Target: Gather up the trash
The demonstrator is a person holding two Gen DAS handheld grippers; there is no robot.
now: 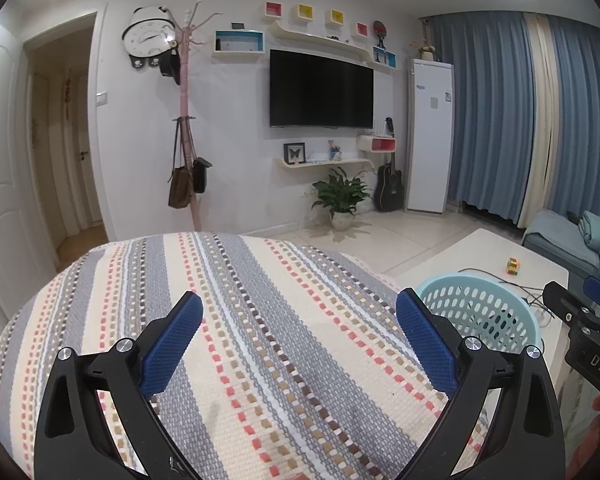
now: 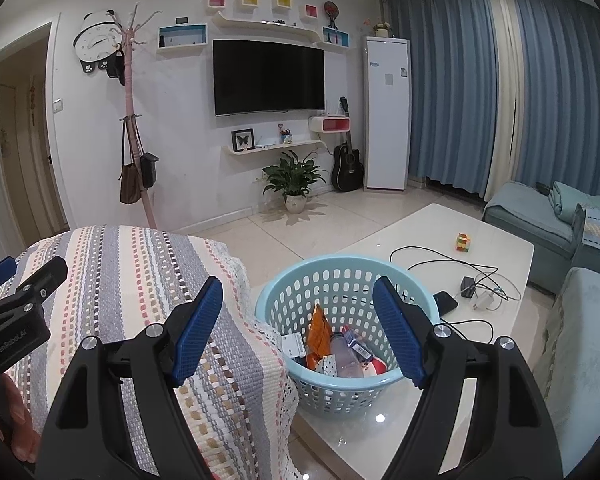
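Note:
A light blue perforated basket (image 2: pixel 340 280) stands on the white coffee table (image 2: pixel 496 236). It holds trash: an orange snack wrapper (image 2: pixel 319 328), a clear plastic bottle (image 2: pixel 346 354) and small packets. My right gripper (image 2: pixel 298 300) is open and empty, held above the basket's near rim. My left gripper (image 1: pixel 300 316) is open and empty above the striped cover (image 1: pixel 260 320). The basket also shows in the left wrist view (image 1: pixel 480 308), with the right gripper (image 1: pixel 580 312) beside it. The left gripper (image 2: pixel 16 280) shows at the left edge of the right wrist view.
A striped woven cover (image 2: pixel 140 280) drapes a seat left of the basket. On the table lie a colour cube (image 2: pixel 463 242), black cables (image 2: pixel 440 260), a phone (image 2: pixel 446 302) and a charger (image 2: pixel 480 300). A blue-grey sofa (image 2: pixel 540 216) stands on the right. A potted plant (image 2: pixel 294 184) stands by the wall.

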